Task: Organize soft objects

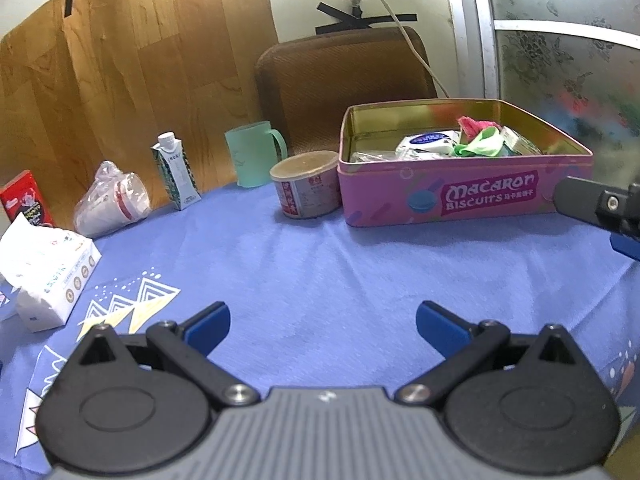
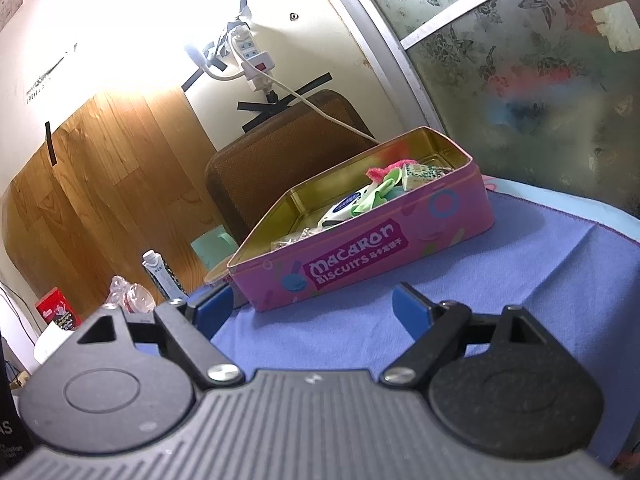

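A pink "Macaron Biscuits" tin (image 1: 464, 196) stands open on the blue tablecloth (image 1: 320, 264). Inside lie soft things: a pink cloth (image 1: 478, 125), a green cloth (image 1: 480, 144) and white packets (image 1: 428, 142). The tin also shows in the right wrist view (image 2: 360, 256), with the green cloth (image 2: 370, 200) and pink cloth (image 2: 380, 171). My left gripper (image 1: 322, 330) is open and empty above the cloth, in front of the tin. My right gripper (image 2: 312, 310) is open and empty, close to the tin's front; part of it shows at the right edge of the left wrist view (image 1: 600, 206).
Left of the tin stand a paper tub (image 1: 306, 188), a green mug (image 1: 256, 152), a milk carton (image 1: 176, 170), bagged cups (image 1: 112, 200), a red box (image 1: 24, 198) and a tissue pack (image 1: 44, 276). A brown chair back (image 1: 344, 80) is behind the table.
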